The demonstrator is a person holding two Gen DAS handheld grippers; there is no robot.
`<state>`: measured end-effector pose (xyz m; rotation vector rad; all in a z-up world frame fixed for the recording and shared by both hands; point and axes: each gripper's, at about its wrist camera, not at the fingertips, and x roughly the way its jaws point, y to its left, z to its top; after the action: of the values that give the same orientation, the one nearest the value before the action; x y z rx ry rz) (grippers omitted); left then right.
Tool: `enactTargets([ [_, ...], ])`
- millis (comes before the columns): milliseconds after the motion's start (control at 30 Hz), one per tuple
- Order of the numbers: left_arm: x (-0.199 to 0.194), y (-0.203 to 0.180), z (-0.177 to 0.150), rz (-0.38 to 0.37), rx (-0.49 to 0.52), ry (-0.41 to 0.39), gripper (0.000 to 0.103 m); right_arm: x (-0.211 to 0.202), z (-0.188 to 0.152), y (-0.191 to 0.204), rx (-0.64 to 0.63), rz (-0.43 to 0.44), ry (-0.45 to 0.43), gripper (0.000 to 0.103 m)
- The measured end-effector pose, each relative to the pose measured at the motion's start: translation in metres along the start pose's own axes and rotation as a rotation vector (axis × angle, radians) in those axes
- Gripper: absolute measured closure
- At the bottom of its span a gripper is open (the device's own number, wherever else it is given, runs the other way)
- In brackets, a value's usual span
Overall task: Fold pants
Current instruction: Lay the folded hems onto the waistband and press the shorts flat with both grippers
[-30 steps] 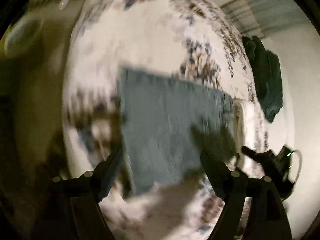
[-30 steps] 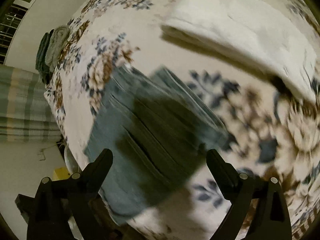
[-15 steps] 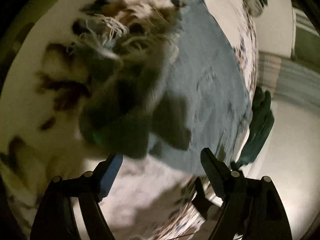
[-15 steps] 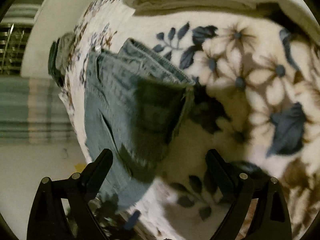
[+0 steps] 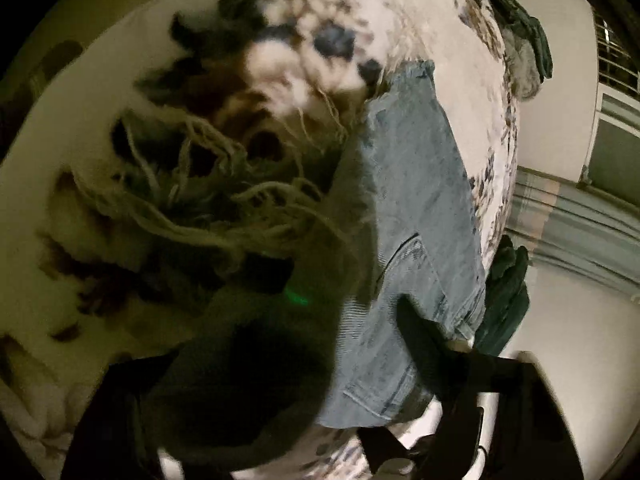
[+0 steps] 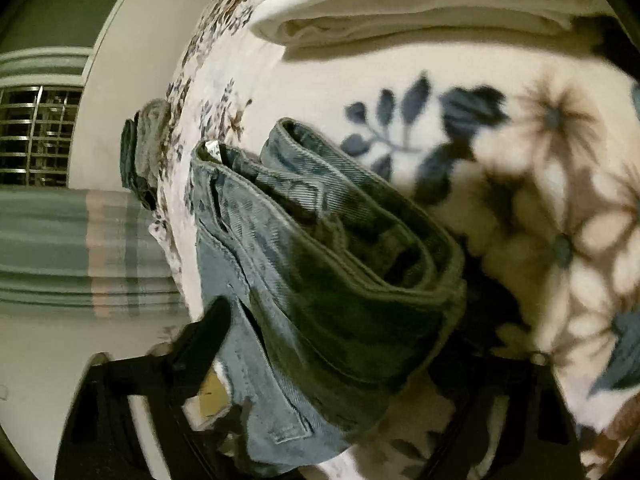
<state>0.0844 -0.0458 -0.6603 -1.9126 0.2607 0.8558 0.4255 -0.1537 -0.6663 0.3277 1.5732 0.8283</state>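
Observation:
Folded blue denim pants (image 5: 416,208) lie on a floral bedspread (image 5: 448,32), frayed hem threads (image 5: 208,200) spreading at their left end. My left gripper (image 5: 296,344) is open, low over that end; its right finger (image 5: 420,332) lies over the denim and the left finger is lost in shadow. In the right wrist view the stacked folded edges of the pants (image 6: 320,248) face me. My right gripper (image 6: 332,344) is open and straddles the bundle, the left finger (image 6: 208,332) beside the denim, the right finger dark against the spread.
A folded white cloth (image 6: 420,4) lies on the bed beyond the pants. Dark green clothes (image 5: 520,40) hang over the bed's far edge, more (image 5: 504,300) lower down. A window grille (image 6: 36,136) and a striped curtain (image 6: 60,248) stand past the bed.
Both grippers have dropped from above the pants to close against them, one at each end. The pants fill more of each view. The jaws have stayed open.

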Motion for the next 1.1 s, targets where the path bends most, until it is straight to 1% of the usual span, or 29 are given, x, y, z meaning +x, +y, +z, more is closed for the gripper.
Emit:
enactTargets([
  [33,-0.002,0.0,0.0,0.006,0.015,-0.007,0.075,0.0,0.0,0.0,-0.004,-0.014,-0.002,0.034],
  [67,-0.003,-0.001,0.002,0.009,0.033,-0.008,0.076,0.0,0.001,0.001,-0.005,-0.031,-0.007,0.052],
  [100,-0.004,-0.006,0.005,0.009,0.058,-0.011,0.077,0.0,0.001,-0.001,0.003,-0.039,-0.008,0.061],
  [167,-0.009,-0.017,0.006,0.012,0.109,-0.018,0.078,-0.003,-0.002,-0.002,0.021,-0.035,-0.017,0.07],
  [267,-0.025,-0.04,0.008,0.016,0.216,-0.02,0.079,-0.015,-0.012,0.008,-0.001,-0.054,-0.048,0.076],
  [400,-0.052,-0.087,0.01,0.047,0.347,-0.001,0.079,-0.043,-0.026,0.019,0.044,-0.028,-0.086,0.079],
  [433,-0.061,-0.107,0.01,0.056,0.397,0.005,0.08,-0.052,-0.031,0.023,0.061,-0.02,-0.095,0.079],
  [467,-0.067,-0.118,0.01,0.062,0.426,0.011,0.08,-0.063,-0.036,0.027,0.079,-0.014,-0.103,0.08],
  [500,-0.074,-0.14,0.007,0.079,0.479,0.021,0.08,-0.074,-0.04,0.031,0.097,-0.01,-0.11,0.08],
  [533,-0.078,-0.154,0.006,0.079,0.513,0.033,0.08,-0.088,-0.047,0.036,0.116,-0.007,-0.119,0.081],
  [600,-0.084,-0.181,-0.003,0.085,0.573,0.054,0.081,-0.112,-0.053,0.045,0.139,-0.003,-0.137,0.082],
  [700,-0.078,-0.24,-0.024,0.064,0.667,0.113,0.081,-0.163,-0.058,0.059,0.181,-0.003,-0.185,0.083],
  [767,-0.068,-0.279,-0.047,0.029,0.733,0.166,0.081,-0.199,-0.053,0.065,0.204,-0.003,-0.228,0.083],
  [800,-0.057,-0.301,-0.063,0.006,0.772,0.2,0.081,-0.223,-0.046,0.069,0.217,-0.006,-0.268,0.083],
  [900,-0.025,-0.353,-0.097,-0.047,0.832,0.287,0.081,-0.274,-0.022,0.073,0.251,-0.013,-0.372,0.083],
  [933,-0.005,-0.379,-0.112,-0.077,0.851,0.333,0.081,-0.291,-0.011,0.075,0.265,-0.017,-0.415,0.083],
  [1000,0.023,-0.413,-0.133,-0.108,0.882,0.387,0.081,-0.326,0.019,0.075,0.303,-0.022,-0.505,0.083],
  [1033,0.047,-0.435,-0.148,-0.131,0.904,0.428,0.081,-0.337,0.032,0.076,0.314,-0.026,-0.535,0.083],
  [1100,0.081,-0.462,-0.167,-0.152,0.943,0.474,0.081,-0.365,0.06,0.071,0.338,-0.041,-0.617,0.083],
])
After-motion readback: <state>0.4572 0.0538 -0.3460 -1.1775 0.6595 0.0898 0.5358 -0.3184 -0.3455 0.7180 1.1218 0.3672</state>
